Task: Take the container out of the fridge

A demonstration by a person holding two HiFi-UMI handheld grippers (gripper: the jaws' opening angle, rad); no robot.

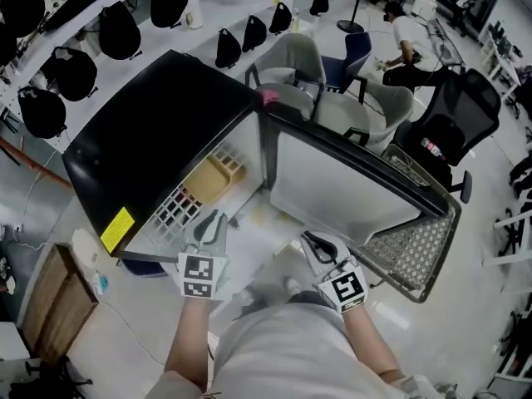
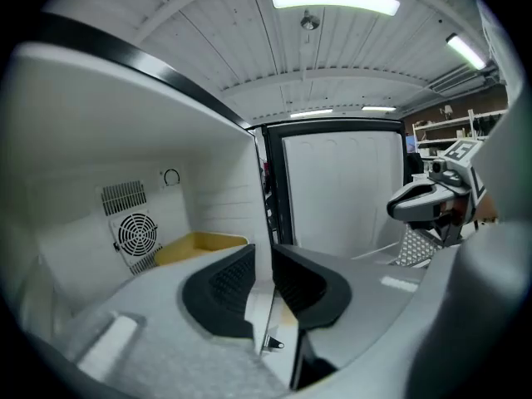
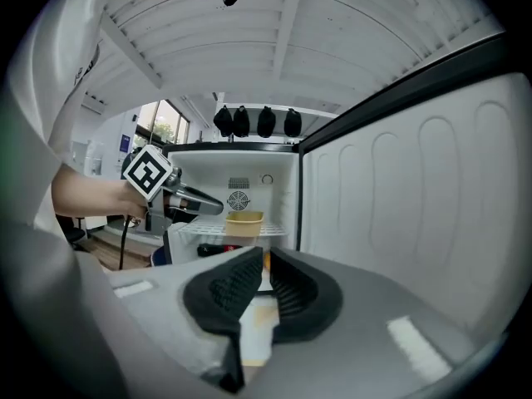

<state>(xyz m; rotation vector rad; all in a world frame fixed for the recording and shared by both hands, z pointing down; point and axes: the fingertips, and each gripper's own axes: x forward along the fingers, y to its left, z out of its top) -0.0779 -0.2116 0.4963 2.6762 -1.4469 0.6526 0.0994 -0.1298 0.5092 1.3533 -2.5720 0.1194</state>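
Note:
A small fridge (image 1: 158,148) with a black top stands with its door (image 1: 341,185) swung wide open to the right. The yellow container (image 1: 214,177) sits on the wire shelf inside, near the back wall; it also shows in the left gripper view (image 2: 199,246) and the right gripper view (image 3: 243,223). My left gripper (image 1: 213,221) hovers at the front of the opening, short of the container, its jaws a narrow slit apart with nothing in them. My right gripper (image 1: 318,243) is lower, in front of the door, jaws together and empty.
A dark item (image 3: 218,248) lies on the fridge's lower level. The door carries a mesh rack (image 1: 416,243) at its far end. Behind the fridge stand grey chairs (image 1: 291,61) and an office chair (image 1: 457,115). A wooden box (image 1: 50,306) sits at the lower left.

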